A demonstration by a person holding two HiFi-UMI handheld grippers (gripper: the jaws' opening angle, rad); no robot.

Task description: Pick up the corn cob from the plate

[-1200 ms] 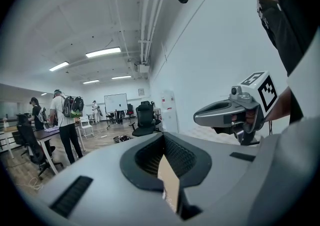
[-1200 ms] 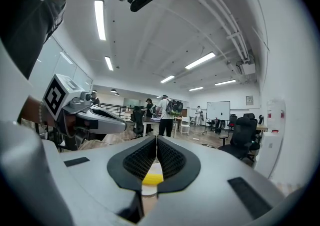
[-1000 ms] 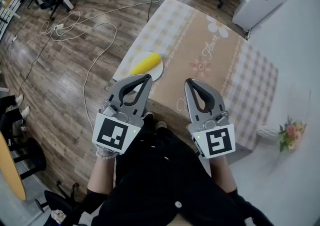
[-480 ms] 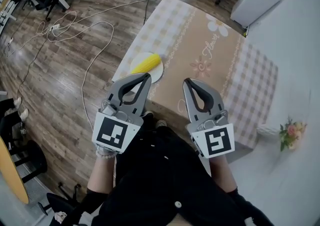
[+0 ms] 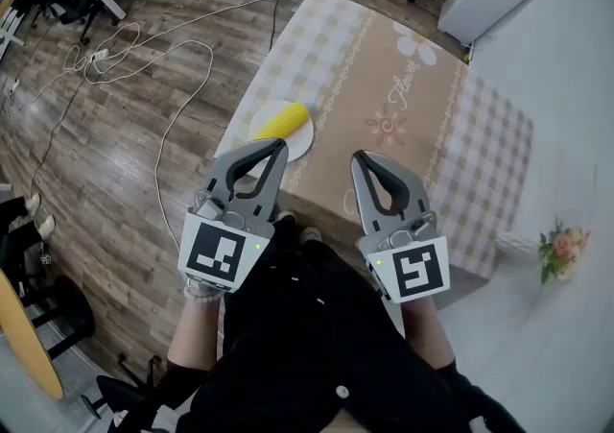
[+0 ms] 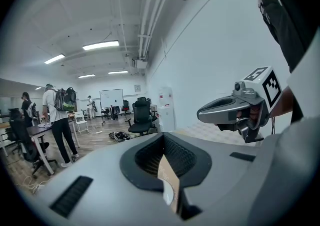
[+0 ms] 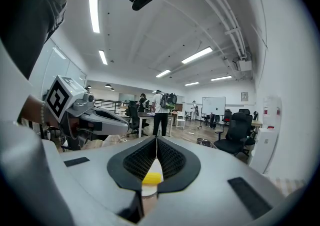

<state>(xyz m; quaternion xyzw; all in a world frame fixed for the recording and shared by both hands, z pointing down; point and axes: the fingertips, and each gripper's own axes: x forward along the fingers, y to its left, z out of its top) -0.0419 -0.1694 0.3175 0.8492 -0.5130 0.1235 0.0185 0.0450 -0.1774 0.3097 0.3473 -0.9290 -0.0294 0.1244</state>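
Head view, left to right. The left gripper [image 5: 275,146] has its jaws pressed together at the tips and holds nothing; its own view shows only a thin slit between them.

The plate [image 5: 301,142] sits at the near-left corner of the table [image 5: 422,133], close to the left edge. The corn [image 5: 281,120] lies flat on the plate, untouched. Its long axis runs diagonally, the near end toward the left edge and the far end toward the middle of the table.

The right gripper [image 5: 362,158] also has its jaws closed tip to tip and is empty. In its own view the corn shows as a yellow patch through the loop of the jaws, far off and not gripped.

Key relation: the corn lies straight ahead of the left gripper and just beyond its tips, roughly crosswise to the line that gripper points along. From the right gripper it lies ahead and to the left, well apart. The left is judged nearer; it would have to open its jaws before closing across the corn's width. The height gap cannot be read.
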